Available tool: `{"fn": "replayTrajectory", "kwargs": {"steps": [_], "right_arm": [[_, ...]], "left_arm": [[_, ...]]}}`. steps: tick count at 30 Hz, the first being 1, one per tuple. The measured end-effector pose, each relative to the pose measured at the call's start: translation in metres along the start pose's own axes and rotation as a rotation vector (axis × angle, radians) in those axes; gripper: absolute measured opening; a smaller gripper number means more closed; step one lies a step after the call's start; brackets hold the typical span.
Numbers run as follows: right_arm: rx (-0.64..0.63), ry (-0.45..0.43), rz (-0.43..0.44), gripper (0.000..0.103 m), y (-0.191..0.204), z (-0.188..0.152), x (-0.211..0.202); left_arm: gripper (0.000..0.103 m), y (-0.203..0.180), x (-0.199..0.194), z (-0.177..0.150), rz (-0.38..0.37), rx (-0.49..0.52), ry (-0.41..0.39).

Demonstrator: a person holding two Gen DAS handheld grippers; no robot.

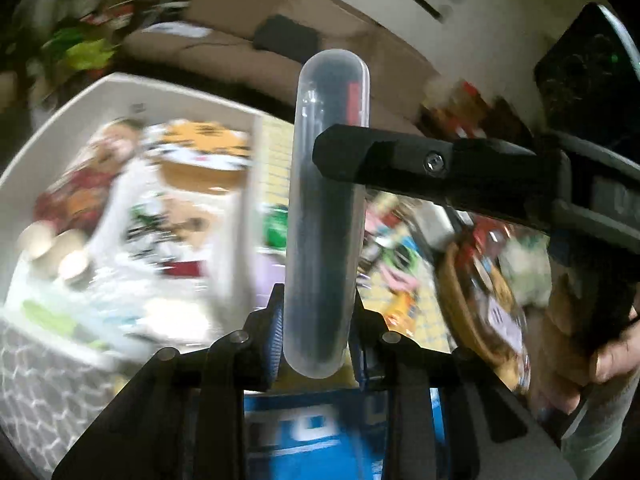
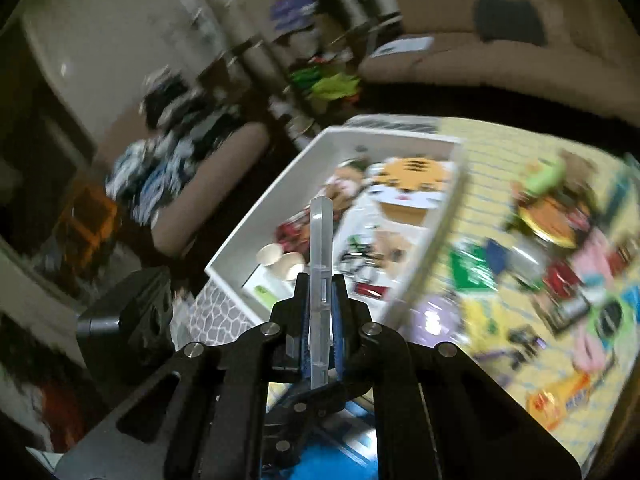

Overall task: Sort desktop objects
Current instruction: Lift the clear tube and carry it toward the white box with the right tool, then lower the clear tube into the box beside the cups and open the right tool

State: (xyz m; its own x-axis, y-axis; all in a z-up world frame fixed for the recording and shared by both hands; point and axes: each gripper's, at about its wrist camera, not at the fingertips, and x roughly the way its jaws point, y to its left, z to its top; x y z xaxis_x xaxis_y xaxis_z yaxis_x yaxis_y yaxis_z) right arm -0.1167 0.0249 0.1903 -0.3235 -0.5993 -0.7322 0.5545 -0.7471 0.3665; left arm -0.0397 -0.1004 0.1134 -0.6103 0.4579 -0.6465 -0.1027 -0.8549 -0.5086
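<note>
In the left wrist view my left gripper point(image 1: 318, 320) is shut on a long translucent case point(image 1: 320, 240) with rounded ends; dark items and something red show through it. The case stands up out of the jaws, above the table. A black finger of my right gripper point(image 1: 332, 156) crosses in front of the case from the right. In the right wrist view my right gripper point(image 2: 320, 292) is shut on a thin clear plastic piece point(image 2: 320, 236), seen edge-on. It hangs over the near corner of a white bin point(image 2: 256, 236). Both views are blurred.
The white bin point(image 1: 120, 84) holds a tiger-face item point(image 2: 416, 176), paper cups and toys. Right of it a yellow checked cloth point(image 2: 500, 152) is strewn with small packets and toys. A wicker basket point(image 1: 452, 280) and a person's hand point(image 1: 612, 352) are at the right. Sofas lie beyond.
</note>
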Motion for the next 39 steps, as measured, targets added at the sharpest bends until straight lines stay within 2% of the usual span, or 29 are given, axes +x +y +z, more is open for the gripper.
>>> {"fn": "replayTrajectory", "kwargs": {"steps": [5, 9, 13, 17, 19, 22, 26, 29, 34, 39], "right_arm": [[-0.187, 0.135, 0.001, 0.01, 0.067, 0.029, 0.084], [-0.248, 0.221, -0.003, 0.01, 0.087, 0.04, 0.136], [-0.321, 0.285, 0.002, 0.009, 0.104, 0.046, 0.173], [-0.388, 0.345, 0.001, 0.01, 0.115, 0.045, 0.204], [-0.394, 0.368, 0.015, 0.01, 0.117, 0.041, 0.217], [-0.399, 0.401, 0.028, 0.01, 0.116, 0.031, 0.239], [-0.396, 0.416, 0.051, 0.01, 0.114, 0.022, 0.255], [-0.395, 0.413, 0.067, 0.01, 0.114, 0.023, 0.262], [-0.396, 0.422, 0.102, 0.01, 0.119, 0.026, 0.266], [-0.376, 0.414, 0.159, 0.011, 0.119, 0.033, 0.264]], "left_arm": [[0.026, 0.078, -0.012, -0.001, 0.028, -0.174, -0.066], [0.028, 0.118, -0.007, -0.002, 0.017, -0.277, -0.103], [0.033, 0.138, -0.005, 0.002, 0.011, -0.336, -0.105], [0.044, 0.147, -0.012, -0.008, 0.049, -0.343, -0.11], [0.044, 0.155, -0.016, -0.014, 0.058, -0.34, -0.085], [0.039, 0.175, -0.035, -0.01, 0.062, -0.346, -0.098], [0.034, 0.199, -0.055, -0.012, 0.063, -0.387, -0.138], [0.034, 0.208, -0.055, -0.009, 0.07, -0.404, -0.14], [0.034, 0.206, -0.061, -0.004, 0.039, -0.398, -0.155], [0.034, 0.195, -0.095, -0.01, -0.003, -0.368, -0.184]]}}
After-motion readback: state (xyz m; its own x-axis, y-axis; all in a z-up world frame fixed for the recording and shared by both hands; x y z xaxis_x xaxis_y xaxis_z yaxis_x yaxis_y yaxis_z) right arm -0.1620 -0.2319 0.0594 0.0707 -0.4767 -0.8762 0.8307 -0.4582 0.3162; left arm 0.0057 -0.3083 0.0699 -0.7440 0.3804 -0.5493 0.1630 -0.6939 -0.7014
